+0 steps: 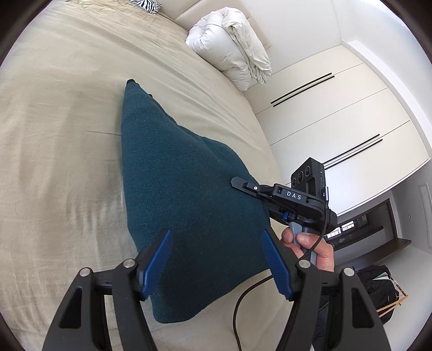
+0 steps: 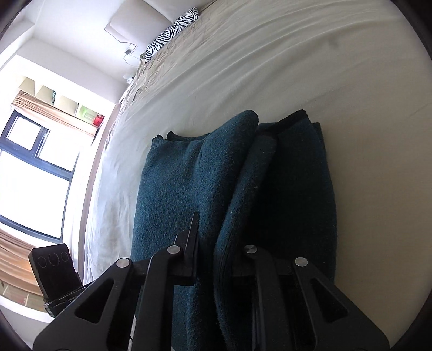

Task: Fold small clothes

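1. Jaws of the left gripper (image 1: 216, 266) stand spread, nearest in the left wrist view, with the near edge of the teal sweater (image 1: 172, 194) between the blue pads (image 1: 158, 263) but not pressed by them.
2. The sweater lies on the beige bed (image 1: 59, 140), already gathered into a long narrow shape that tapers toward the far end.
3. The right gripper (image 1: 244, 185), held in a hand (image 1: 314, 249) at the right, pinches the right edge of the sweater; its own view shows thick folds of knit bunched between the arms and one black finger (image 2: 193, 232) lying against them.
4. To fold well, the pinched edge should likely be carried across in one smooth sweep, kept taut so the layers land square, while the left gripper pins the near edge to stop the pile sliding.
5. A dark cable (image 1: 243, 305) trails across the sheet just right of the sweater's near corner and could snag a low pass.
6. Farther off, a rolled white duvet (image 1: 232, 46) sits at the bed's right edge and a zebra-print pillow (image 1: 147, 5) at the far end, both well apart from the work.
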A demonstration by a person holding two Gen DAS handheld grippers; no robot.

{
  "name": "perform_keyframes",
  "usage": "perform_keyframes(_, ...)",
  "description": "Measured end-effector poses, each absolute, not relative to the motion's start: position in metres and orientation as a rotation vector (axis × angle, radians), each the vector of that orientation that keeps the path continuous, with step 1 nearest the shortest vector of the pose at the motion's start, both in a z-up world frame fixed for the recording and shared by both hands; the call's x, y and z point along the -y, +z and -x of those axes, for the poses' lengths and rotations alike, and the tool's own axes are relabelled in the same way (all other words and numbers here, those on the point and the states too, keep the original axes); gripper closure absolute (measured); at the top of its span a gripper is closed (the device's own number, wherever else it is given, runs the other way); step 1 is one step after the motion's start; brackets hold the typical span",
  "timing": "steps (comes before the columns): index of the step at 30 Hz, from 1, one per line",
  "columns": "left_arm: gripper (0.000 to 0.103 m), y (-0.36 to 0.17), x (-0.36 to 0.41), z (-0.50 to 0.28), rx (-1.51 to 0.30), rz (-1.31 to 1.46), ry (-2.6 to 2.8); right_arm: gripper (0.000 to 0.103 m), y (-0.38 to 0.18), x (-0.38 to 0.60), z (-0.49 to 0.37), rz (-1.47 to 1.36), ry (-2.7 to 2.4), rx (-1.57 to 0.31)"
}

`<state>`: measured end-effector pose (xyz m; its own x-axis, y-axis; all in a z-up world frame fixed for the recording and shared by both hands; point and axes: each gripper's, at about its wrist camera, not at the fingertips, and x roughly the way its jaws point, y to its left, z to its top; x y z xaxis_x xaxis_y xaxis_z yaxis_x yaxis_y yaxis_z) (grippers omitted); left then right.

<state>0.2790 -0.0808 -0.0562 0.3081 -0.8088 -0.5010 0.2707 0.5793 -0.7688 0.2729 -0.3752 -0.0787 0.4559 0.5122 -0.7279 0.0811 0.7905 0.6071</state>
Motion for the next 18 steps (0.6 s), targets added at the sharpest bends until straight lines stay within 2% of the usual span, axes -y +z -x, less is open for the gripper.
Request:
perform_keyframes(5, 0.033, -0.058, 0.094, -0.272, -1.032, 0.571, -0.791, 0.090, -0.096, 0.405, -0.262, -0.649, 0.231, -1.076)
perform_keyframes(10, 0.033, -0.063, 0.110, -0.275, -1.048, 0.523, -0.789, 0.090, -0.125, 0.424, -0.254, -0.802, 0.249, -1.079)
perform_keyframes(18, 0.033, -0.063, 0.125, -0.268, -1.016, 0.398, -0.772, 0.083, -0.109, 0.423, -0.220, -0.823, 0.238, -1.073)
